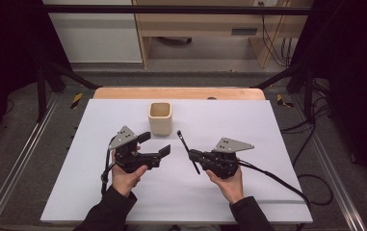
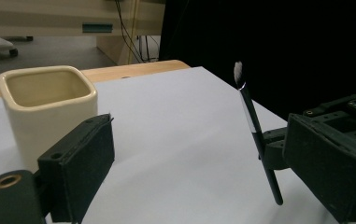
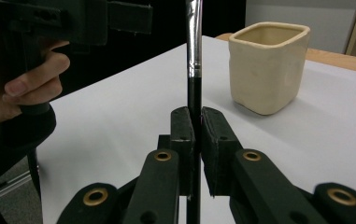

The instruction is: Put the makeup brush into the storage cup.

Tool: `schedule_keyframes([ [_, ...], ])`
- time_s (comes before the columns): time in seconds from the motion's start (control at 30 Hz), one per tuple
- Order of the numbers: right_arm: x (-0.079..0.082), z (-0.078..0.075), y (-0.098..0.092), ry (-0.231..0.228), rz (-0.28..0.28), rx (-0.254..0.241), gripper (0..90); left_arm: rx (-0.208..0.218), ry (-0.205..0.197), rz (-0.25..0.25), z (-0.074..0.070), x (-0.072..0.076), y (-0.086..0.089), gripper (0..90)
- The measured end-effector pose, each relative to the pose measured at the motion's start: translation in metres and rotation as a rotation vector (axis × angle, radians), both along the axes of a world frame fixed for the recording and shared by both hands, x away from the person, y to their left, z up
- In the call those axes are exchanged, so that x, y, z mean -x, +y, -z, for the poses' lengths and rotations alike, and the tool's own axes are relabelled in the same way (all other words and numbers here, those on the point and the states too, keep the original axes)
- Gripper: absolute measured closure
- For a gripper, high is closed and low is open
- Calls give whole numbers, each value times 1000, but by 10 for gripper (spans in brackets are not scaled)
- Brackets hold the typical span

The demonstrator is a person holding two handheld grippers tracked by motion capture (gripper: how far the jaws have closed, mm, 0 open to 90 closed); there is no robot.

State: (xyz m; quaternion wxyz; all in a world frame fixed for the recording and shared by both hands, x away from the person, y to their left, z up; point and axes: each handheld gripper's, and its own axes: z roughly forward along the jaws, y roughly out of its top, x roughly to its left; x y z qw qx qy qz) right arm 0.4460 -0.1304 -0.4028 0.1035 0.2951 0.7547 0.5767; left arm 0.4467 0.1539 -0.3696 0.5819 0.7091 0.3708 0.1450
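A cream square cup (image 1: 160, 118) stands upright near the far middle of the white table (image 1: 99, 192). My right gripper (image 1: 192, 155) is shut on a thin black brush (image 1: 187, 150), whose pale tip (image 2: 238, 72) points up and away from the person. In the right gripper view the brush handle (image 3: 194, 93) runs straight up between the pressed pads (image 3: 215, 140), with the cup (image 3: 269, 65) behind to the right. My left gripper (image 1: 154, 144) stands open, nothing between its jaws, just short of the cup (image 2: 45, 109). The left gripper view has the brush at its right.
A wooden table edge (image 1: 178, 93) lies beyond the white sheet. Black frame bars (image 1: 56, 72) and cables (image 1: 311, 130) flank the table. White surface lies bare at the front and both sides.
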Motion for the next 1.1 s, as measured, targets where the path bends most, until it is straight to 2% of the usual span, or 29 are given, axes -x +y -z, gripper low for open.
schedule_keyframes([
  [0.13, 0, 0, 1, -1, 1, -7, 839, -3, 3, 9, 2, 0, -4, 86],
  [0.6, 3, 4, 13, -8, -19, -7, 839, 30, 16, 23, 6, 2, -11, 138],
  [1.1, 7, 7, 24, -1, -31, -24, 839, 45, 35, 33, 12, 5, -19, 245],
])
